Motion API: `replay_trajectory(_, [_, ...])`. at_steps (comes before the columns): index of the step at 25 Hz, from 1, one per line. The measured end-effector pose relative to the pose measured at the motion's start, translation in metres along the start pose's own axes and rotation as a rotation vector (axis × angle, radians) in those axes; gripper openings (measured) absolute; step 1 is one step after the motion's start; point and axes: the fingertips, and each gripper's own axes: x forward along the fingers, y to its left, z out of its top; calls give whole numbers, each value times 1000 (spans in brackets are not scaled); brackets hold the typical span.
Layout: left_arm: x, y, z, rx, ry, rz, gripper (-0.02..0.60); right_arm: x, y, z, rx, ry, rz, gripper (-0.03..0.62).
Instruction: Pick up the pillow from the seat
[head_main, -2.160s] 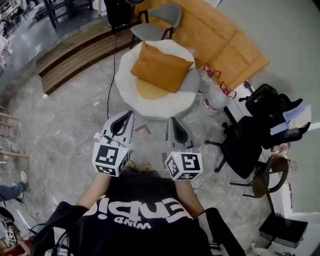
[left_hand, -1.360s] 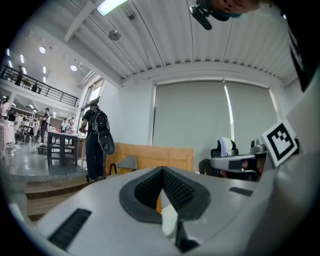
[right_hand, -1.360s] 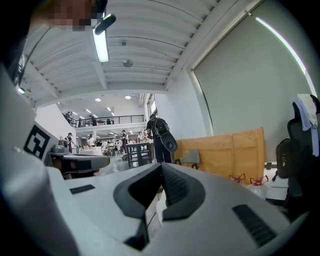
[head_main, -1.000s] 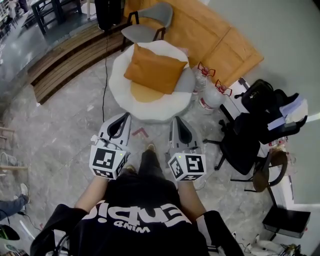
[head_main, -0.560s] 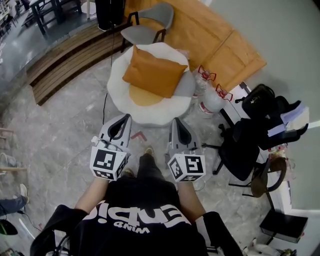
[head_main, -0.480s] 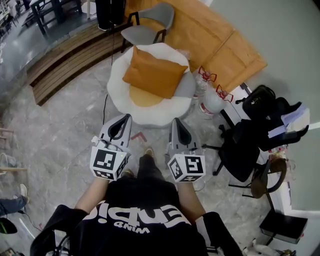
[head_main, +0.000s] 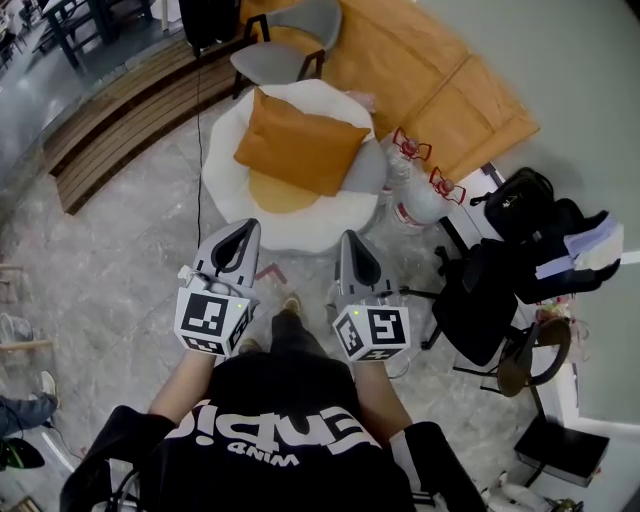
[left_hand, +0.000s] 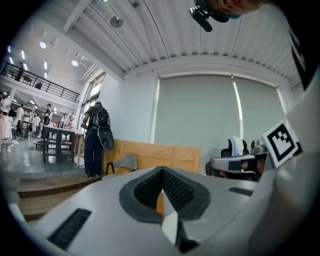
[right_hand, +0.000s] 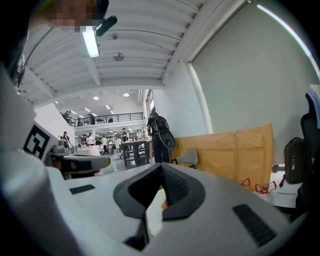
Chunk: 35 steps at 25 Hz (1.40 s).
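Orange pillow (head_main: 300, 142) lies untouched on the white seat (head_main: 218, 182), closer than a second ago as the left tongs (head_main: 244, 227) and right tongs (head_main: 351, 239), both closed and empty, approach it.

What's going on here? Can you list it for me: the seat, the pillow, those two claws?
seat: round, white
pillow: orange, lying on the seat, untouched
left gripper: shut, empty, short of the seat
right gripper: shut, empty, short of the seat
nearby: grey chair behind the seat, two water jugs beside it
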Motion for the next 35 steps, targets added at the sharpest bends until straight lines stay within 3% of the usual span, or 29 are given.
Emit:
replay_trajectory(15, [90, 0, 20, 10, -15, 66, 3, 59, -73, 13, 9, 13, 59, 21])
replay_trajectory(26, [114, 15, 34, 22, -44, 102, 3, 96, -84, 13, 22, 23, 106, 21])
replay_trajectory(35, [160, 47, 35, 47, -18, 67, 3, 146, -91, 16, 19, 26, 78, 21])
